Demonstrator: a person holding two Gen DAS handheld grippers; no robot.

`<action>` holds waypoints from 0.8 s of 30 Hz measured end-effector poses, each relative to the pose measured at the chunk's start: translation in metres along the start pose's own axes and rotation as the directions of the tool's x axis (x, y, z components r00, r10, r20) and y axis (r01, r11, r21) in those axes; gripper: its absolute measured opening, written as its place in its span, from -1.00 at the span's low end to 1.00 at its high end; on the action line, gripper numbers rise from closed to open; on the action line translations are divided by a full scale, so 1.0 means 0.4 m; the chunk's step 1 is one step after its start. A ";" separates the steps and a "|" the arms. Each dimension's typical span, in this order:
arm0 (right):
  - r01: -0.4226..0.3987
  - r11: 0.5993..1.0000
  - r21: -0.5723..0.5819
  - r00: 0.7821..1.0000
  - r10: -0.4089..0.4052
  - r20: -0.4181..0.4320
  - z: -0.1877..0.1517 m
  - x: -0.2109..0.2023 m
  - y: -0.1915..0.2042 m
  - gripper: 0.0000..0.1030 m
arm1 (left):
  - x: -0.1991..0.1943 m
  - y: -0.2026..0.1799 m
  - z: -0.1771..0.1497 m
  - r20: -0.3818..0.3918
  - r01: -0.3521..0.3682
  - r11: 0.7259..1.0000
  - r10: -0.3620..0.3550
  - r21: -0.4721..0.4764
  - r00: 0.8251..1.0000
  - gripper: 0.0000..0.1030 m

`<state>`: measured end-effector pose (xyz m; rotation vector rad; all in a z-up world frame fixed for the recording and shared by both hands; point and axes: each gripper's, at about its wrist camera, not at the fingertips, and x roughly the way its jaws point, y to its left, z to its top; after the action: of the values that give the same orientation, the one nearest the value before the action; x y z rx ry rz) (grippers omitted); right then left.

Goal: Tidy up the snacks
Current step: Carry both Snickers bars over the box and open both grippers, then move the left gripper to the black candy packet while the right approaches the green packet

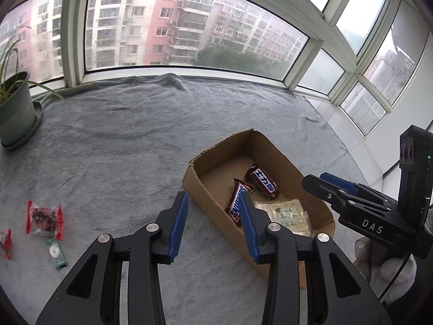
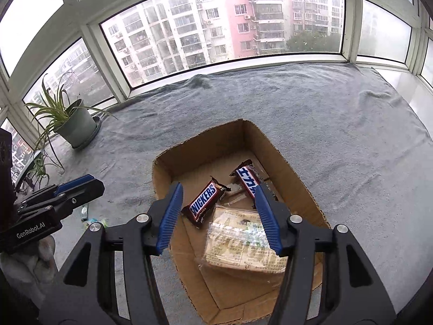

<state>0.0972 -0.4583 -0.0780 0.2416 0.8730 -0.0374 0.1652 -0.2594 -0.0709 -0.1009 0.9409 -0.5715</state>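
While over box (image 2: 286, 162) | left claw (image 1: 213, 203) parted, empty | right claw (image 2: 219, 195) wider, empty

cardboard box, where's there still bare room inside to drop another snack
The cardboard box is bare at its far end, toward the window, beyond the two chocolate bars. The near end is crowded by the clear-wrapped packet. Outside, the grey towel lies bare between box and plant pot.

Red-wrapped candy (image 1: 5, 243) cut by left wrist view's edge
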 end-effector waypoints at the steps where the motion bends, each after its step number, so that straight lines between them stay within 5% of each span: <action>1: -0.008 1.000 -0.004 1.000 0.008 0.002 -0.004 -0.007 0.013 0.12 | -0.017 0.016 -0.004 0.006 -0.001 1.000 0.001 -0.009 1.000 -0.28; 13: -0.148 0.985 -0.086 0.989 0.145 -0.037 -0.071 -0.012 0.221 0.13 | -0.226 0.294 -0.090 0.069 -0.107 0.982 0.119 -0.153 0.991 -0.28; 24: -0.274 0.948 -0.159 0.954 0.248 -0.166 -0.144 0.107 0.444 0.23 | -0.278 0.517 -0.203 0.006 -0.203 0.937 0.213 -0.283 0.977 -0.28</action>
<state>0.1046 -0.2697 -0.1118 0.1898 0.9757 0.3100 0.1376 -0.0147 -0.1047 -0.2626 0.9788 -0.2363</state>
